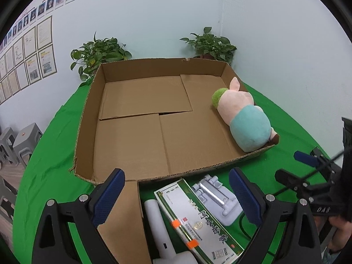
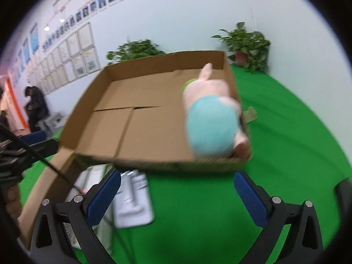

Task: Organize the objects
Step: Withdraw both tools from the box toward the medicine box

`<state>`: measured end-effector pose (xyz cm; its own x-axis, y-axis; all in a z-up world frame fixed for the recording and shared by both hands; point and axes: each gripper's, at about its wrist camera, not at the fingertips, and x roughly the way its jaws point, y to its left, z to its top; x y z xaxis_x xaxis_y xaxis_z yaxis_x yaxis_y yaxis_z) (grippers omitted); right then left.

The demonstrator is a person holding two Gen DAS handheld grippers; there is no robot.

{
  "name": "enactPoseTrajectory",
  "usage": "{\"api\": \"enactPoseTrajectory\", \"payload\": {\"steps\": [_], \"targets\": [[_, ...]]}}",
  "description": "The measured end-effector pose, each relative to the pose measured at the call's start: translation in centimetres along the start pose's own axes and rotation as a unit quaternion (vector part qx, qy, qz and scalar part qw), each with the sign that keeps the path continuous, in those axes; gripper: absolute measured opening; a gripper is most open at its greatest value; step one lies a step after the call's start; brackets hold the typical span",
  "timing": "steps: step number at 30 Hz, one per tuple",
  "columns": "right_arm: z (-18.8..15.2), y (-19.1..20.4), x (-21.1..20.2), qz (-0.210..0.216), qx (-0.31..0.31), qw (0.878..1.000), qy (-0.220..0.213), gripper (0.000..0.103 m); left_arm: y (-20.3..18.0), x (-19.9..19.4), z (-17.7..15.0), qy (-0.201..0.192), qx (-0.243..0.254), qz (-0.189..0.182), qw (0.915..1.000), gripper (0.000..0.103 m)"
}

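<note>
A shallow cardboard box (image 1: 92,101) (image 2: 88,105) sits on the green table. A pink plush pig in a teal outfit (image 1: 244,116) (image 2: 211,121) lies along the box's right wall. In front of the box lie a green-and-white carton (image 1: 198,217), a white cylindrical device (image 1: 158,224) and a grey phone stand (image 1: 217,198) (image 2: 134,200). My left gripper (image 1: 176,195) is open and empty above the carton. My right gripper (image 2: 176,195) is open and empty over bare green cloth; it also shows at the right of the left wrist view (image 1: 308,160).
Two potted plants (image 1: 96,55) (image 1: 211,44) stand behind the box against the wall. A loose cardboard flap (image 1: 123,220) lies at the box's front left. Grey stools (image 1: 24,138) stand off the table to the left. A person (image 2: 36,105) stands far left.
</note>
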<state>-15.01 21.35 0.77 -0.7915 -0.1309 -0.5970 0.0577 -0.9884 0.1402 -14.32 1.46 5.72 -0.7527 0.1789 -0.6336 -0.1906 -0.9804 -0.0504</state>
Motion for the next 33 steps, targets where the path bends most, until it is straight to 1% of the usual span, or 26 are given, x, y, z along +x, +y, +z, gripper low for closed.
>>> {"api": "enactPoseTrajectory", "payload": {"steps": [1, 2, 3, 4, 5, 6, 7, 8, 9, 10, 11, 12, 13, 14, 17, 19, 21, 24, 26, 29, 30, 32, 33], "targets": [[-0.5, 0.6, -0.4, 0.002, -0.005, 1.000, -0.009, 0.078, 0.1, -0.4, -0.4, -0.004, -0.004, -0.002, 1.0000, 0.095], [-0.9, 1.0, -0.6, -0.004, -0.014, 1.000, -0.014, 0.056, 0.4, -0.9, -1.0, -0.010, -0.010, -0.004, 0.9999, 0.085], [-1.3, 1.5, -0.7, -0.014, -0.026, 0.999, -0.013, 0.010, 0.6, -1.2, -1.4, -0.011, -0.013, -0.003, 0.9999, 0.073], [-1.8, 1.9, -1.0, -0.019, -0.031, 0.999, -0.014, 0.003, 0.8, -1.5, -1.8, -0.008, -0.013, -0.001, 0.9999, 0.039], [-2.1, 1.9, -1.4, -0.015, -0.029, 0.999, -0.019, 0.003, 1.2, -1.7, -2.3, 0.001, -0.016, -0.001, 0.9999, 0.012], [-2.3, 2.0, -1.7, -0.005, -0.028, 0.999, -0.023, 0.003, 1.5, -2.0, -2.6, 0.002, -0.020, -0.001, 0.9998, 0.009], [-2.4, 2.2, -2.1, 0.008, -0.034, 0.999, -0.024, 0.003, 1.8, -2.4, -3.1, 0.000, -0.024, -0.001, 0.9997, 0.009], [-2.6, 2.5, -2.4, 0.017, -0.044, 0.999, -0.027, 0.003, 2.2, -3.0, -3.6, -0.002, -0.027, -0.001, 0.9996, 0.011], [-2.7, 2.9, -2.8, 0.022, -0.057, 0.998, -0.031, 0.017, 2.6, -3.4, -3.9, -0.002, -0.033, -0.001, 0.9994, 0.028], [-3.0, 3.5, -3.0, 0.031, -0.071, 0.997, -0.030, 0.056, 3.0, -3.8, -4.2, 0.000, -0.040, 0.004, 0.9992, 0.047], [-3.2, 4.2, -3.2, 0.044, -0.085, 0.995, -0.029, 0.080, 3.7, -4.3, -4.7, 0.002, -0.049, 0.008, 0.9987, 0.093], [-3.5, 4.7, -3.5, 0.058, -0.095, 0.993, -0.035, 0.103, 4.2, -4.8, -5.0, -0.004, -0.059, 0.009, 0.9982, 0.102], [-3.9, 5.4, -4.1, 0.069, -0.107, 0.991, -0.044, 0.102, 4.8, -5.4, -5.4, -0.013, -0.069, 0.009, 0.9975, 0.102], [-4.1, 5.9, -4.4, 0.077, -0.120, 0.989, -0.046, 0.102, 5.4, -5.8, -5.9, -0.011, -0.074, 0.012, 0.9971, 0.102], [-4.4, 7.4, -4.9, 0.097, -0.162, 0.981, -0.036, 0.102, 6.5, -6.2, -7.2, 0.018, -0.075, 0.026, 0.9967, 0.102], [-4.6, 8.2, -5.3, 0.112, -0.183, 0.976, -0.032, 0.102, 7.2, -6.5, -8.1, 0.028, -0.083, 0.023, 0.9959, 0.102], [-4.7, 9.0, -6.0, 0.147, -0.204, 0.968, -0.025, 0.102, 8.1, -6.9, -9.3, 0.043, -0.096, 0.010, 0.9944, 0.102], [-5.0, 10.4, -8.1, 0.220, -0.230, 0.948, -0.030, 0.102, 9.3, -7.3, -11.0, 0.060, -0.119, -0.010, 0.9911, 0.102], [-4.9, 11.1, -9.1, 0.268, -0.224, 0.936, -0.025, 0.102, 9.7, -7.1, -11.9, 0.074, -0.137, -0.028, 0.9875, 0.102], [-4.8, 11.9, -9.3, 0.316, -0.194, 0.929, -0.003, 0.102, 9.7, -6.9, -13.2, 0.093, -0.149, -0.050, 0.9831, 0.100], [-4.9, 12.2, -9.0, 0.330, -0.180, 0.927, 0.007, 0.102, 9.7, -6.9, -13.6, 0.096, -0.152, -0.055, 0.9821, 0.097], [-5.6, 13.1, -8.4, 0.346, -0.162, 0.924, 0.024, 0.102, 9.6, -7.0, -14.4, 0.106, -0.159, -0.065, 0.9795, 0.094], [-6.0, 13.5, -7.9, 0.345, -0.157, 0.925, 0.033, 0.102, 9.4, -6.9, -14.5, 0.109, -0.159, -0.066, 0.9790, 0.092]]}}
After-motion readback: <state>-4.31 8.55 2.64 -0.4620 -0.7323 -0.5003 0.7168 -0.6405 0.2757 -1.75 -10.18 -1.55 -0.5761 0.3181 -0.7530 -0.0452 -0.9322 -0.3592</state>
